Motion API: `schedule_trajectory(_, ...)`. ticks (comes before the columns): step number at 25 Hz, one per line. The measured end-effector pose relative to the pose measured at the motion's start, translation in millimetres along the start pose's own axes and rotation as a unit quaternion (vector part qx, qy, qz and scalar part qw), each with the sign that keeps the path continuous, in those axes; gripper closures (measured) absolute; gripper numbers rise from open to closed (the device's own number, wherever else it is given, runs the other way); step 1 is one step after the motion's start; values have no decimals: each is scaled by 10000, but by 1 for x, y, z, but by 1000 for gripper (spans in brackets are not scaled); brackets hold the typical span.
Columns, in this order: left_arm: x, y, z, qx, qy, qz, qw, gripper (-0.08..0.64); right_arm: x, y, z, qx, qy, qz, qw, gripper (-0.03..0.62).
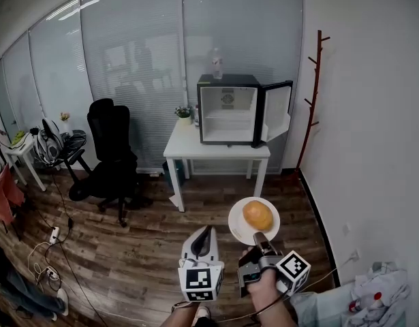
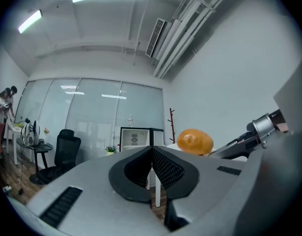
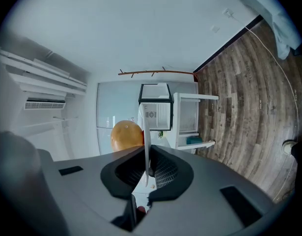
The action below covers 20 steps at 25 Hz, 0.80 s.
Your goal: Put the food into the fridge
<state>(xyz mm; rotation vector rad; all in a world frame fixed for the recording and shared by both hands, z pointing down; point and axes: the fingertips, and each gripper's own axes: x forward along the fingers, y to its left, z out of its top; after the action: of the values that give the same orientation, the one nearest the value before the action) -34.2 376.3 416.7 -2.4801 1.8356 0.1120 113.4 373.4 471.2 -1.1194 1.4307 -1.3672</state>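
A white plate carries an orange bun, and my right gripper is shut on the plate's near rim. From the right gripper view the plate shows edge-on between the jaws, with the bun to its left. My left gripper is shut with nothing in it, just left of the plate. The left gripper view shows the bun to the right of its closed jaws. The small black fridge stands across the room on a white table, its door swung open to the right.
A black office chair stands left of the white table. A wooden coat stand leans by the right wall. Cables and a power strip lie on the wood floor at left. Bedding or bags sit at lower right.
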Motion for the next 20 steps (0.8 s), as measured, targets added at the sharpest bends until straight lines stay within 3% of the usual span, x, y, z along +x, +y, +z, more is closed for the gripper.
schedule_trajectory(14, 121, 95, -3, 18, -135, -170, 9998, 534, 153, 9, -26, 50, -76, 21, 10000, 551)
schedule_trajectory(20, 159, 117, -1, 0, -202, -346, 9992, 534, 190, 11, -26, 11, -255, -19, 9997, 551)
